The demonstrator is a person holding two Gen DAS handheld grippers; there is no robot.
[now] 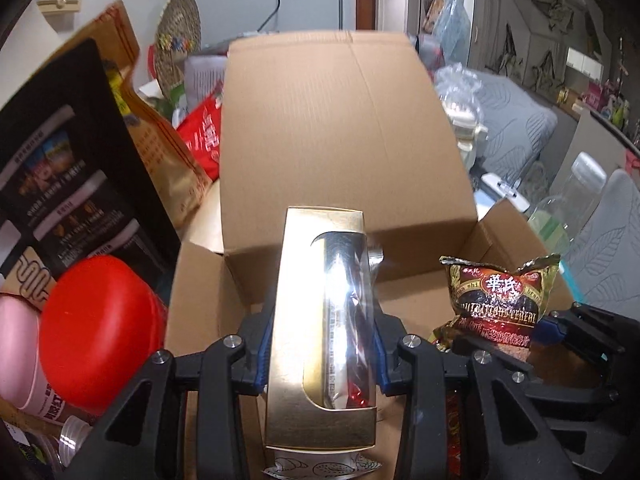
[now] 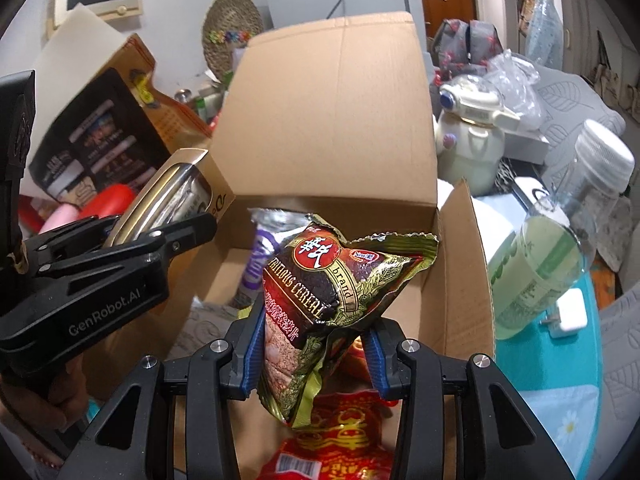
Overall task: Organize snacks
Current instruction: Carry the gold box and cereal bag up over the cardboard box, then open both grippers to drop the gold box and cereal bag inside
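My left gripper (image 1: 320, 344) is shut on a long gold box (image 1: 320, 320) with a clear window, held over the open cardboard box (image 1: 344, 120). The same gold box (image 2: 168, 196) and left gripper (image 2: 120, 256) show at the left of the right wrist view. My right gripper (image 2: 312, 344) is shut on a dark cereal packet (image 2: 332, 288) with green and gold edges, hanging over the cardboard box (image 2: 328, 120). That packet (image 1: 500, 292) also appears at the right of the left wrist view. Inside the box lie a purple packet (image 2: 256, 272) and a red and gold packet (image 2: 340, 440).
Left of the box stand a black printed carton (image 1: 68, 184), a red lid (image 1: 100, 320), a pink cup (image 1: 20, 352) and brown bags (image 1: 160, 140). To the right are a white ceramic pot (image 2: 472, 136), a clear plastic jar (image 2: 560, 240) and a teal table surface (image 2: 560, 380).
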